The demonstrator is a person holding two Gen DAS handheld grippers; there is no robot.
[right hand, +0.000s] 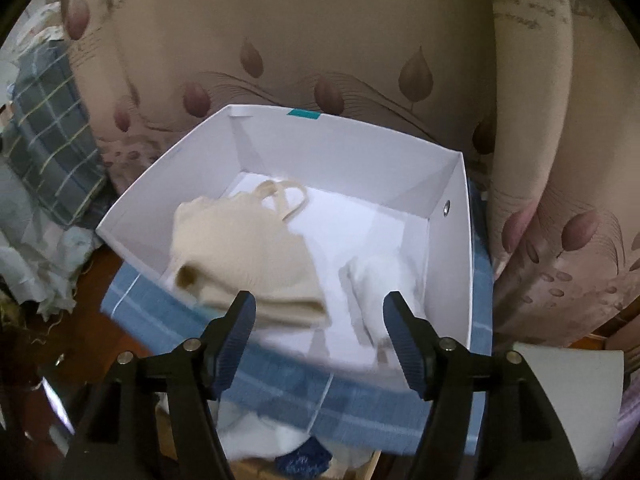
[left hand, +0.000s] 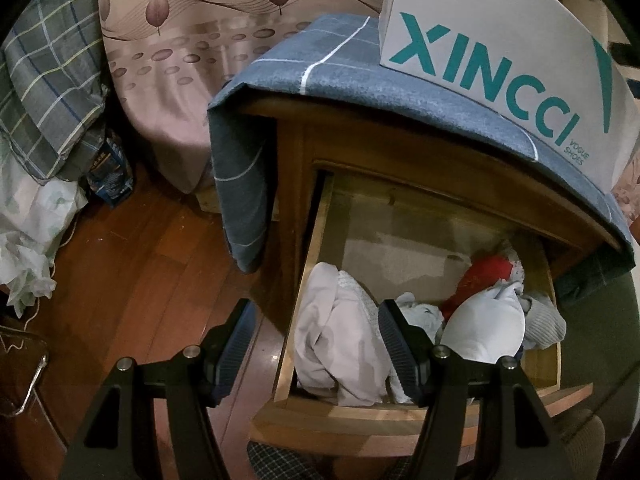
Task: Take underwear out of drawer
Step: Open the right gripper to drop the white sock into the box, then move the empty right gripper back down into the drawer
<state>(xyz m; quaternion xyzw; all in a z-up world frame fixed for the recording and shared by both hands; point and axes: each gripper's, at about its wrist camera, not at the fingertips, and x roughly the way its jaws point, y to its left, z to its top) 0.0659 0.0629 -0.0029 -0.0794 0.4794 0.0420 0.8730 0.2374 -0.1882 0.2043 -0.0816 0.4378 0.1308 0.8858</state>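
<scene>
1. Two garments lie in the white box (right hand: 348, 152): a beige piece (right hand: 244, 256) and a white piece (right hand: 380, 292); more underwear (left hand: 344, 332) is in the open drawer (left hand: 332, 412)
2. Right gripper (right hand: 318, 340) over the box, jaws apart, holding nothing
3. Left gripper (left hand: 316, 344) at the drawer's front corner, jaws wide, empty
4. Risk: drawer clothes are tangled; one grab may drag neighbours out or snag on the front wall
</scene>
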